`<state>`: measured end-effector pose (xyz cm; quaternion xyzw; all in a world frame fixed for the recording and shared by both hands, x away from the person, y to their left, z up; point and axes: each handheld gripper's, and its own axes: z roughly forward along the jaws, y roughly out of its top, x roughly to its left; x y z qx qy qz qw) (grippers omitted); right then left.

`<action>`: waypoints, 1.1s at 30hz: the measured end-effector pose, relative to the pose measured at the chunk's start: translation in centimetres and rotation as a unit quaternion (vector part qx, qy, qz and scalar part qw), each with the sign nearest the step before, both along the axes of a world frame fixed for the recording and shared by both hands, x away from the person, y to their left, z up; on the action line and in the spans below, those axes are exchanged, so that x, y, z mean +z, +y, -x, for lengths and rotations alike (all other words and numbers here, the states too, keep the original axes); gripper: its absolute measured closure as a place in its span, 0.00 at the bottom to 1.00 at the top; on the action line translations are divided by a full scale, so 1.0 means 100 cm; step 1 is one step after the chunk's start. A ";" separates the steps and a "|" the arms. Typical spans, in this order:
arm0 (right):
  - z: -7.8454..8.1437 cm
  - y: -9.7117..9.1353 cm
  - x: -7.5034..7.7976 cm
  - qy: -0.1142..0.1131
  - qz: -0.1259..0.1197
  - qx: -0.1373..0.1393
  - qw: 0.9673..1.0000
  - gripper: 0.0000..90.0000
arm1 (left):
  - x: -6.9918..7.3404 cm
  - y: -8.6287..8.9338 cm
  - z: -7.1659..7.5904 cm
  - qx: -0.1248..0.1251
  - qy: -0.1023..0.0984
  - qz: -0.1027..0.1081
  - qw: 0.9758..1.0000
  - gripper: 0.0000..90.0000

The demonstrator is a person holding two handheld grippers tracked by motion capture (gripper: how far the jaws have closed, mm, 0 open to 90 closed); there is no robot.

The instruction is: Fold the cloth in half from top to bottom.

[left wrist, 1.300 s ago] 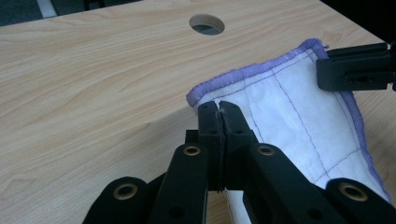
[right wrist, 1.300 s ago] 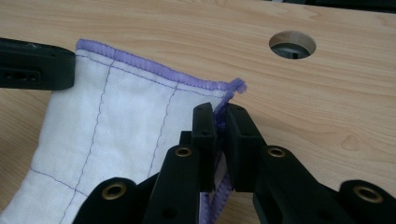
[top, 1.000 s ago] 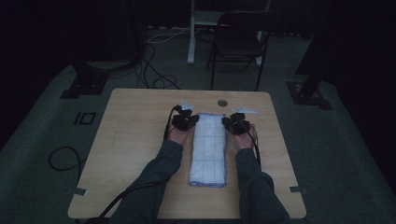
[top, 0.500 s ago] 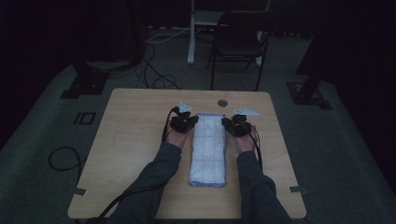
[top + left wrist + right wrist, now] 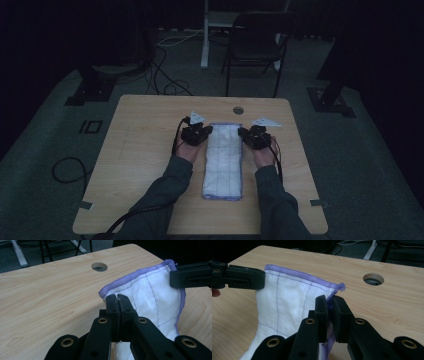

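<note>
A white quilted cloth (image 5: 222, 160) with a purple hem lies folded in a long strip down the middle of the wooden table (image 5: 145, 150). My left gripper (image 5: 206, 131) is shut on the far left corner of the cloth (image 5: 150, 297), its jaws pinched on the hem. On the far right corner of the cloth (image 5: 287, 302) my right gripper (image 5: 242, 133) is shut as well. Both far corners are lifted off the table, so the far edge hangs between the two grippers. My left gripper (image 5: 117, 300) and right gripper (image 5: 330, 303) each face the other across the cloth.
A round cable hole (image 5: 238, 110) sits in the table just beyond the cloth. A dark chair (image 5: 255, 47) and a white desk leg (image 5: 205, 35) stand behind the table. Cables (image 5: 165, 75) lie on the floor.
The right gripper has risen a little and shifted slightly outward with its corner of the cloth. The left hand has stayed where it was.
</note>
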<state>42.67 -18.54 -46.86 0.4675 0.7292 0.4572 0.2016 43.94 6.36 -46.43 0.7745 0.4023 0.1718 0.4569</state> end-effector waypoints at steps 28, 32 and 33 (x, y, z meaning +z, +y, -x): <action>0.031 -0.004 0.008 -0.023 -0.014 0.018 0.999 0.93 | 0.006 0.010 0.034 -0.021 -0.016 0.021 0.999 0.99; 0.036 -0.004 0.008 -0.026 -0.012 0.021 0.999 0.93 | 0.006 0.010 0.039 -0.023 -0.019 0.023 0.999 0.99; 0.036 -0.004 0.008 -0.026 -0.013 0.022 0.999 0.93 | 0.006 0.011 0.041 -0.023 -0.019 0.025 0.999 0.99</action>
